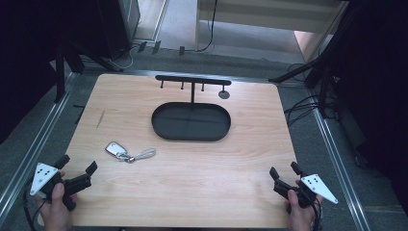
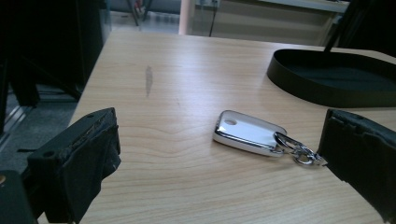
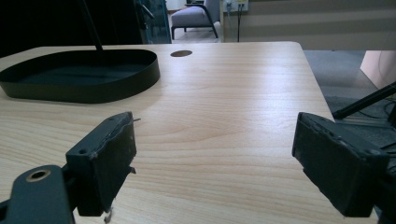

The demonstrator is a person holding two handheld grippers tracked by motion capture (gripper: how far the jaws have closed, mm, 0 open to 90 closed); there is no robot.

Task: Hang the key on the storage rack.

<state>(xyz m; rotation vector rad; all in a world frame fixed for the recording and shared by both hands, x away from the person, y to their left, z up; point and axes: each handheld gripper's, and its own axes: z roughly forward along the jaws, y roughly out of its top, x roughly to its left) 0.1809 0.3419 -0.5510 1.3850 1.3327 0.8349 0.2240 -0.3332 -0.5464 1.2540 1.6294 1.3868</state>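
Observation:
A white and silver key fob [image 1: 115, 148] with a metal clasp and a thin loop [image 1: 143, 155] lies on the wooden table, left of centre. Close up in the left gripper view, the fob [image 2: 247, 133] rests a short way ahead of the jaws. My left gripper [image 1: 77, 167] is open near the front left corner, with nothing between its jaws. Near the front right corner my right gripper [image 1: 284, 170] is open too, holding nothing. A black oval tray [image 1: 191, 136] with an upright hook stand [image 1: 192, 81] sits at the middle back.
The tray's rim [image 3: 140, 77] lies ahead and left in the right gripper view. A round hole [image 1: 223, 94] marks the tabletop near the stand. Black frame legs and cables [image 1: 308, 103] stand beyond the table's right edge. A dark streak [image 1: 100, 119] marks the wood at left.

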